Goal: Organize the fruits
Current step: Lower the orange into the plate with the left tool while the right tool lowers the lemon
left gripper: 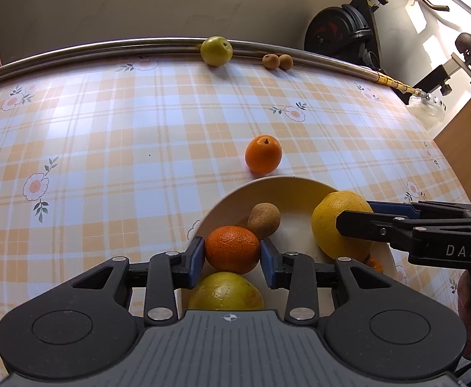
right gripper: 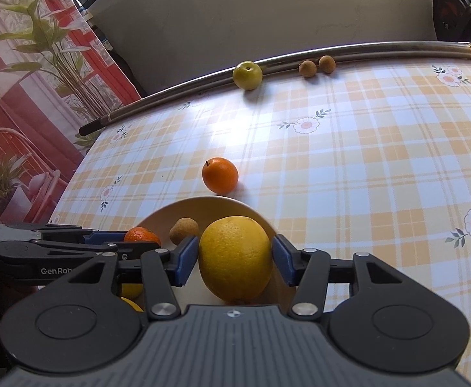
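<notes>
A cream bowl (left gripper: 267, 182) sits on the checked tablecloth. Above it my left gripper (left gripper: 232, 254) is shut on a tangerine (left gripper: 232, 245), with both blue pads against its sides. Under the tangerine lies a yellow-green fruit (left gripper: 225, 292), and a small brown fruit (left gripper: 264, 220) rests behind it in the bowl. My right gripper (right gripper: 235, 259) comes in from the right over the bowl (right gripper: 203, 200) and is shut on a large yellow citrus (right gripper: 235, 258). In the right wrist view, the left gripper (right gripper: 139, 242) is seen at the left with the tangerine (right gripper: 140, 235).
A small orange fruit (left gripper: 263, 154) lies on the cloth just beyond the bowl. At the far edge a green fruit (left gripper: 216, 50) and two brown longans (left gripper: 277, 61) rest against a metal rod (left gripper: 74, 52). An exercise bike (left gripper: 341, 29) stands beyond the table.
</notes>
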